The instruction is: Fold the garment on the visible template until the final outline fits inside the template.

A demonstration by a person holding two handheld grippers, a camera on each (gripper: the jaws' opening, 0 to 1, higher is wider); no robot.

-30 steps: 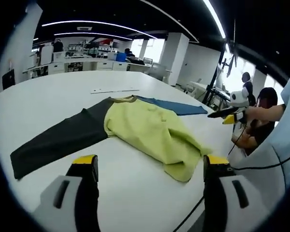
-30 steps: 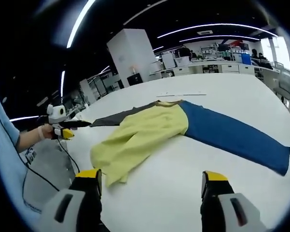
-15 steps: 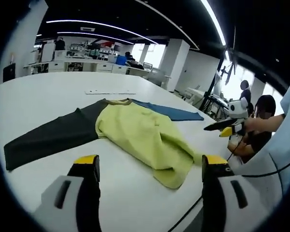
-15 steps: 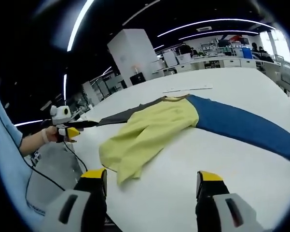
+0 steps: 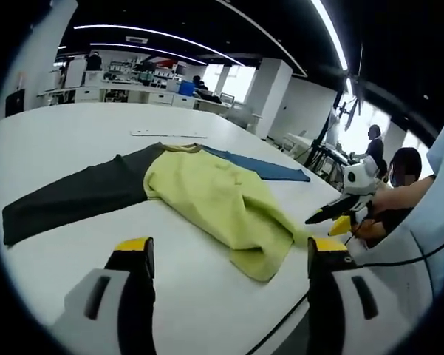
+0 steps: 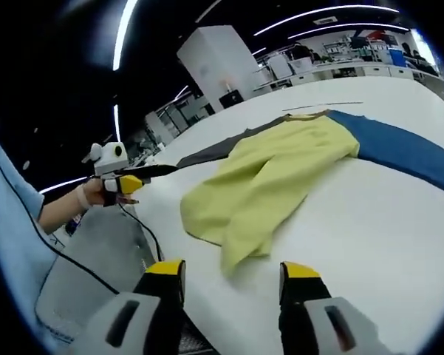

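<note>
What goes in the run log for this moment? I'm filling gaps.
stage: pre-grasp | garment: flat on table, sleeves spread | left gripper: open, empty | right gripper: open, empty

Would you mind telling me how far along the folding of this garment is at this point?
Done: the yellow body looks bunched over itself on the white table, though not neatly. In hand: nothing; the left gripper and right gripper are open and off the cloth. Left: the dark grey sleeve and blue sleeve lie spread out and unfolded. I cannot make out a template outline.
</note>
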